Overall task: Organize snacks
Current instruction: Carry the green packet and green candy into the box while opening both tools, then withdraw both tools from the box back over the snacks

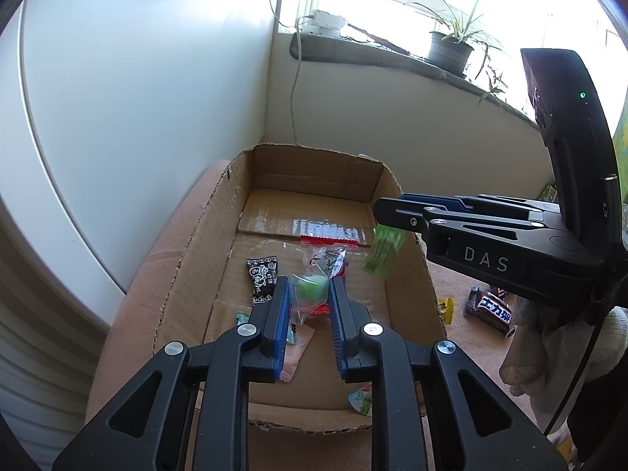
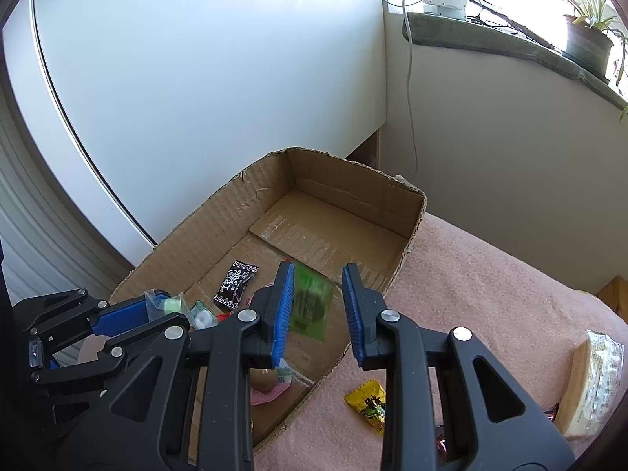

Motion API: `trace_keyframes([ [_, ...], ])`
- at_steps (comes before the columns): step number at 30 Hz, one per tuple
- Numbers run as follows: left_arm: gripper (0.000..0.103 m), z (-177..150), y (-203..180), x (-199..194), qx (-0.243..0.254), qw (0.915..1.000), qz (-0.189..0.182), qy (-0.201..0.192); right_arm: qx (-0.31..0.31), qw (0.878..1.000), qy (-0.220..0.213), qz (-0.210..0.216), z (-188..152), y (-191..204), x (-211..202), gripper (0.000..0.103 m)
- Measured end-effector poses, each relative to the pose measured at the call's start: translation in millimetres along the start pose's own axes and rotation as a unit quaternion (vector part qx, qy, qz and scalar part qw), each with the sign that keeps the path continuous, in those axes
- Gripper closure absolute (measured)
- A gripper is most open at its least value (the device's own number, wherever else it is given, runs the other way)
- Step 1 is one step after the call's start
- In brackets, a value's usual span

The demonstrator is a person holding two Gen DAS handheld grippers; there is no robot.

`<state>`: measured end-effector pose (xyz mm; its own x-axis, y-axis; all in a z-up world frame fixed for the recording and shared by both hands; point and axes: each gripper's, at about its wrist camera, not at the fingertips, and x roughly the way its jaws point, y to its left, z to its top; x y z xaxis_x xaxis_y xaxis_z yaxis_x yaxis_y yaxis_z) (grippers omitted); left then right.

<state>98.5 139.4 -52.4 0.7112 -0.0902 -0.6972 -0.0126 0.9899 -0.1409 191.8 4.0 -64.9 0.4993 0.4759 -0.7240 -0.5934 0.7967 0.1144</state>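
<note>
Left view: left gripper [image 1: 310, 280] jaws were clamped on a clear packet [image 1: 312, 292] with a green sweet inside, held over the middle of the cardboard box [image 1: 196, 243], apparently positioned for a drop inside. The box already held a black packet [image 1: 262, 274] and a few other wrappers. The right gripper [image 1: 378, 206] reached in over the box's right wall, with a blurred green packet [image 1: 384, 251] just under its tips. It looked loose rather than held. A chocolate bar [image 1: 490, 312] was outside the box on the pink-covered counter [image 2: 490, 274], not yet sorted.

Right view: right jaws stood slightly apart with nothing pinched. The green packet faced flat-on below the gap, over the box floor, and it read as released. The box sat at the counter's far-left edge against the white wall. A yellow packet [image 2: 369, 400] lay just beside the box's near wall, probably the next pick.
</note>
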Motion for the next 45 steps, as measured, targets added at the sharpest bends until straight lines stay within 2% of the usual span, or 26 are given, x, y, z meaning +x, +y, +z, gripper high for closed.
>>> trace_keyframes([
  [6, 0.076, 0.1, -0.3, -0.8, 0.000, 1.0000, 0.004, -0.001, -0.002, 1.000, 0.001, 0.003, -0.3, 2.2, -1.7, 0.074],
  [8, 0.068, 0.1, -1.0, -1.2, 0.001, 1.0000, 0.007, -0.002, -0.002, 1.000, -0.002, 0.002, -0.6, 2.4, -4.3, 0.059],
  [9, 0.056, 0.2, -1.1, -1.6, 0.001, 0.9999, 0.009, -0.004, -0.002, 1.000, -0.005, -0.001, -0.8, 2.7, -6.2, 0.044],
  [10, 0.052, 0.0, -1.3, -2.8, 0.001, 0.9999, 0.011, -0.008, -0.003, 1.000, -0.010, -0.004, -0.9, 2.7, -8.5, 0.038],
  [20, 0.052, -1.6, -7.7, -13.9, 0.004, 0.9998, 0.009, -0.018, 0.007, 1.000, -0.021, -0.017, -2.8, -2.9, -26.9, 0.038],
  [31, 0.052, -8.9, -25.7, -31.7, 0.017, 0.9994, -0.001, -0.031, 0.019, 0.999, -0.032, -0.029, -19.7, -10.3, -57.9, 0.038],
  [39, 0.052, -17.8, -44.0, -39.9, 0.023, 0.9990, -0.021, -0.033, 0.048, 0.997, -0.043, -0.048, -53.1, -35.3, -96.8, 0.038],
  [45, 0.052, -23.7, -64.8, -35.3, 0.030, 0.9984, -0.042, -0.024, 0.082, 0.992, -0.040, -0.083, -88.5, -70.5, -126.6, 0.038],
])
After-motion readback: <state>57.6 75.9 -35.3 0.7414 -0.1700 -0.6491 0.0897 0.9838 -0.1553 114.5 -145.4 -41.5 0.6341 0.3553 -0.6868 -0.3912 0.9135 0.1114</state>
